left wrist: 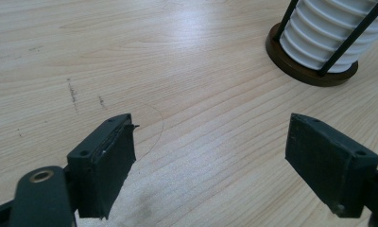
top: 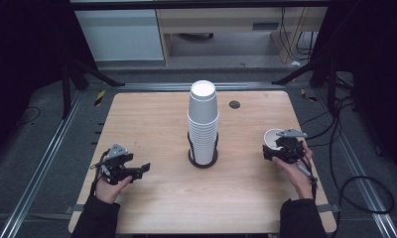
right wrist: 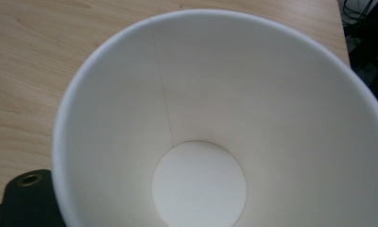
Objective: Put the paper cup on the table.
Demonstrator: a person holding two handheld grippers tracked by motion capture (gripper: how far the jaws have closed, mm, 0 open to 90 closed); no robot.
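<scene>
Held cup: a white paper cup [right wrist: 215, 118] sits at the right gripper [top: 282, 148], mouth up, over the right side of the wooden table [top: 157, 198]; in the high view its rim [top: 273, 135] peeks out behind the gripper's body.
Cup inside: the right gripper view looks straight into it, showing the side seam and the round bottom, with nothing in it.
Right gripper state: the cup hangs at this tool, so the jaws appear to be clamped on its wall; the pads themselves are covered by the cup, and the contact cannot be made out.
Left gripper: the left gripper [top: 137, 171] is over the left front part of the table, jaws standing apart with bare wood between them, gripping nothing.
Nearest neighbour: a tall stack of white paper cups [top: 203, 121], upside down, stands mid-table in a dark wire holder with a round brown base [left wrist: 314, 73], between the two grippers and well apart from both.
In the way: nothing lies on the wood between the held cup and the stack.
Other things: a small dark round grommet [top: 234, 104] sits in the table top behind the stack; cables [top: 355, 183] lie on the floor to the right.
Cut off: the left gripper view clips the stack just above the base.
Hard to tell: whether the held cup's bottom touches the table.
</scene>
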